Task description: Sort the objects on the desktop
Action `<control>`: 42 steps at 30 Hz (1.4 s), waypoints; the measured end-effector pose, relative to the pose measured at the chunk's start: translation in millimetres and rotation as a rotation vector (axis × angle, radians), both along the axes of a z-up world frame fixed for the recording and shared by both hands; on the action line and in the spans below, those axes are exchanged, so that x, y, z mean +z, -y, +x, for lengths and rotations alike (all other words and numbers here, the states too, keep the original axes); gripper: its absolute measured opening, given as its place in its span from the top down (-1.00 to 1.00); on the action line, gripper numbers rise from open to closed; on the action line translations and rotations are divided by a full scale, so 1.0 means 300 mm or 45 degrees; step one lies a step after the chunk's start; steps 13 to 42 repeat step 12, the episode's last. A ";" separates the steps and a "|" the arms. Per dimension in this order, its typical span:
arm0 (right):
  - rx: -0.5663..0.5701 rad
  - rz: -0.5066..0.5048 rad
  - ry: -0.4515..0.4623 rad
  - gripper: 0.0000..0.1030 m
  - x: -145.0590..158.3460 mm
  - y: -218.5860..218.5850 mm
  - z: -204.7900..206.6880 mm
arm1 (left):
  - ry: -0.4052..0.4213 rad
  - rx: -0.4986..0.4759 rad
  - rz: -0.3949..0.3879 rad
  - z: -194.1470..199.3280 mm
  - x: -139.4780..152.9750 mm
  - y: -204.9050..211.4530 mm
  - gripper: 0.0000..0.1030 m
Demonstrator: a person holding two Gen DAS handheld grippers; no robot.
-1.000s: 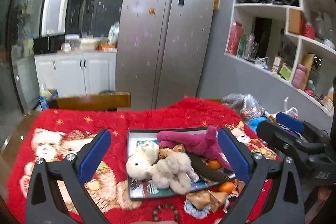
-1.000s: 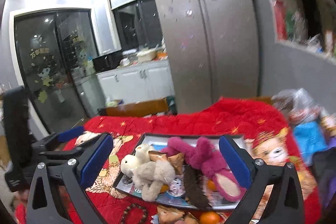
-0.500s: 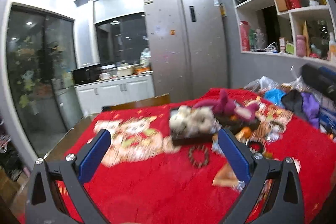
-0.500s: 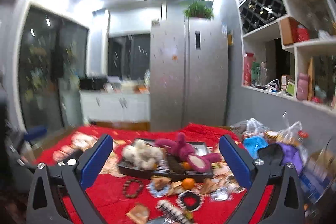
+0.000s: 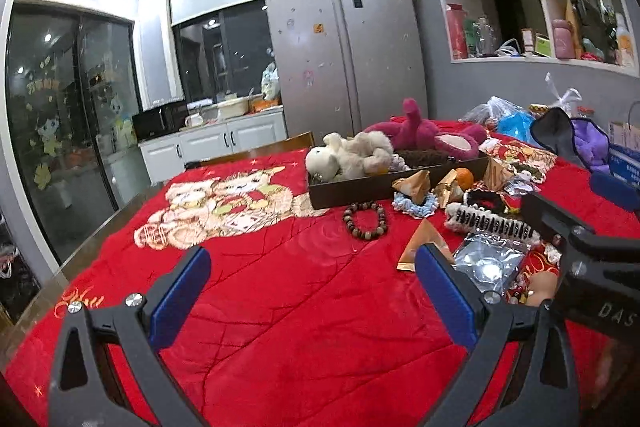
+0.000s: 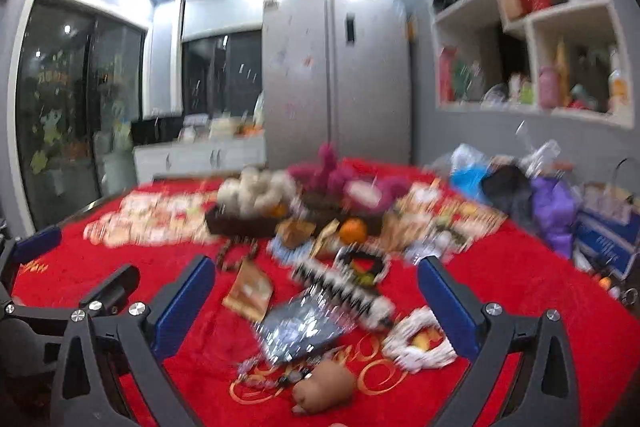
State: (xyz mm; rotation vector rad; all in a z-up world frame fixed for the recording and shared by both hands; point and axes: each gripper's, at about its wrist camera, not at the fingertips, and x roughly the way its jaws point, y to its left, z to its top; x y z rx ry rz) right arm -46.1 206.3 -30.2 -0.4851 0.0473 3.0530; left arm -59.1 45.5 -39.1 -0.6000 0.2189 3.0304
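Both sets of tongs are spread wide with nothing in them, low over the red blanket [image 5: 280, 307] covering the desk. Using the dark tray [image 5: 360, 187] as the anchor: it sits toward the far middle of the blanket, with a cream plush toy [image 5: 348, 155] piled in its left end and a magenta plush [image 5: 424, 135] sprawled over its right end. Just in front of the tray's near wall lies a brown bead bracelet [image 5: 365, 219], and to the right of that a crumpled tan wrapper on a pale blue crochet piece [image 5: 414, 201], then a small orange [image 5: 464, 179] right up against the tray's front. Closer to the camera than those are a black-and-white hair clip [image 5: 492, 225], a tan triangular packet [image 5: 424, 245] and a shiny silver pouch [image 5: 490, 261]. The left tongs [image 5: 312, 303] hang over bare blanket well in front of the tray, and the right tongs [image 6: 316, 307] are in front of it too, over the clutter, with the silver pouch between their fingers. The right view is pretty smeared, but you can make out a small brown figure [image 6: 324, 387] and a white crochet ring [image 6: 420, 343] nearest the camera. Beyond the tray's right end there's a heap of bags [image 5: 560, 135].
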 end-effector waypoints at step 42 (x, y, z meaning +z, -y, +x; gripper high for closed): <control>-0.028 0.035 0.032 -1.00 -0.017 0.012 -0.010 | 0.056 0.050 0.294 -0.014 -0.017 0.158 -1.00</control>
